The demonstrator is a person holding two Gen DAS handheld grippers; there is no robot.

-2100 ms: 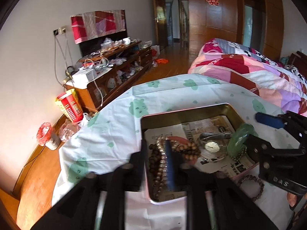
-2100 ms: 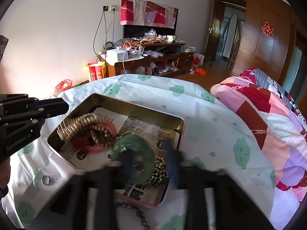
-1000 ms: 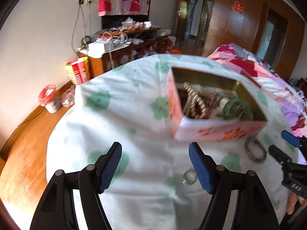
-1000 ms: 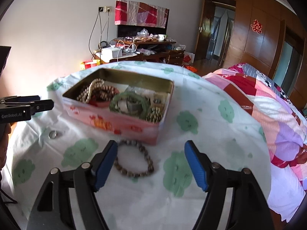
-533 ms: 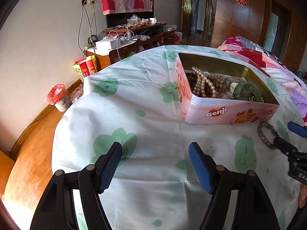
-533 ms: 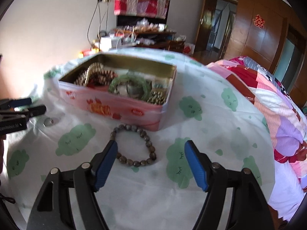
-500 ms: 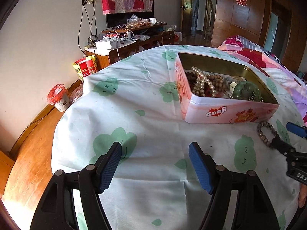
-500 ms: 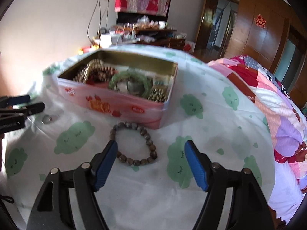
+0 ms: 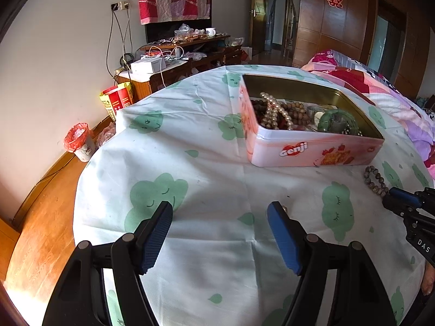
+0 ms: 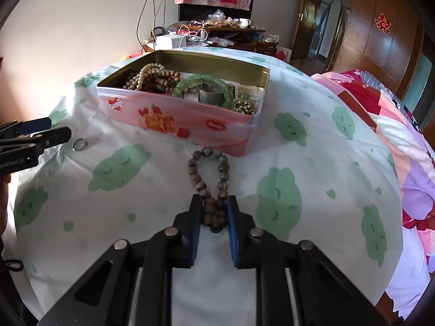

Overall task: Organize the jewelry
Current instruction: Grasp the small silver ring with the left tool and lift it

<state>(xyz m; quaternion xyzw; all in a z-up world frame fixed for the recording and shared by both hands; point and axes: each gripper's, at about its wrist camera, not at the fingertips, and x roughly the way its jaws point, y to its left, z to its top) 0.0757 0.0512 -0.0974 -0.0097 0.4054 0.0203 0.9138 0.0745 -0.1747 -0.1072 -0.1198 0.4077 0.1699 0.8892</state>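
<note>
Bracelet: a loop of dull brown-grey round beads [image 10: 210, 187] lying on the tablecloth just in front of the tin's near wall, pinched from a ring into a long narrow loop at the near end.
How it will handle: light and floppy, by the look of it; the beads are hard and smooth, the string between them gives, so it should sag and swing once lifted and could slide out of a loose pinch.
Where to hold: across two or three beads at the near end, both strands caught together, so the rest hangs free below the pads.
Right gripper: its jaws [image 10: 213, 217] are closing on the near end of the bracelet, the beads bunched between the blue pads [image 10: 195, 231]; the pads look to press on them already.
Tin: a pink biscuit tin [image 10: 190, 121], open, holding long bead strings, a green bangle [image 10: 204, 85] and a small heap of shiny beads; room is left toward its right end.
Ring: a small metal ring [image 10: 79, 144] lies on the cloth left of the bracelet, well apart from it, near the left gripper's tips.
Left gripper: jaws [image 9: 220, 217] spread wide over bare cloth, holding nothing.
Tablecloth: white with green cloud faces [image 10: 299, 184], soft and wrinkled, so a low pinch may catch a fold.
</note>
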